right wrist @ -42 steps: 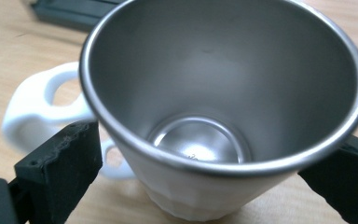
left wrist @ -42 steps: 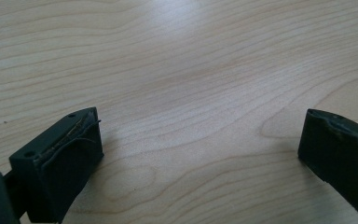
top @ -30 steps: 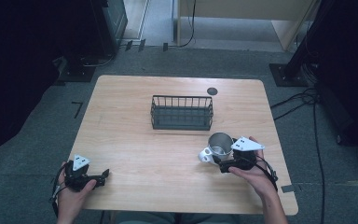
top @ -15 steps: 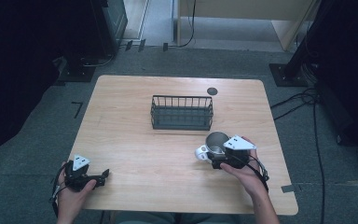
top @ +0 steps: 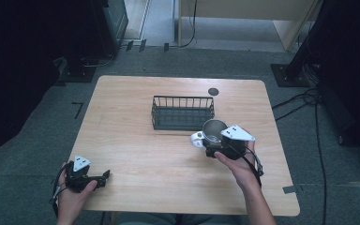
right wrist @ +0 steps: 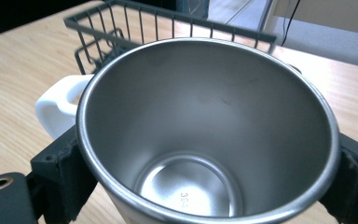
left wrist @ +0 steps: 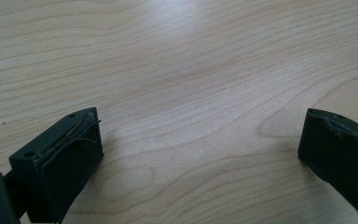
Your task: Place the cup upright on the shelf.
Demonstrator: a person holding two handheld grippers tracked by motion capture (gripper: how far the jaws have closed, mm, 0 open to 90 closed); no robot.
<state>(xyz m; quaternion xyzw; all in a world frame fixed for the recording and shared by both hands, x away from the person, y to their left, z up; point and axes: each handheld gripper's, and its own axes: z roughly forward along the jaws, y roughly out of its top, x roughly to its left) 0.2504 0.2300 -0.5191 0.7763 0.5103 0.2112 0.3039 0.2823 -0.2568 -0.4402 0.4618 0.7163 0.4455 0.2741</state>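
While the high view looks down on the wooden table (top: 136, 140), the right gripper (top: 212, 144) sits right of centre, its jaws clamped on a steel mug (top: 213, 131) with a white handle (top: 197, 139) sticking out to the left; the mug is just in front of the black wire basket (top: 183, 112), near its right end, upright as far as can be told. A small dark disc (top: 213, 91) lies on the table behind the basket. The left gripper (top: 102, 177) rests at the near-left corner of the table, held in the left hand (top: 72, 194), well apart from the mug. Left gripper view: the two black jaws stand wide apart over bare wood grain (left wrist: 191, 70), nothing between them. Right gripper view: the mug (right wrist: 205, 135) is seen from above, empty, shiny inside, small stamped marking on its bottom; the jaws press its sides at left and right, the white handle (right wrist: 56, 105) points left, and the wire basket (right wrist: 121, 32) stands just behind the rim.
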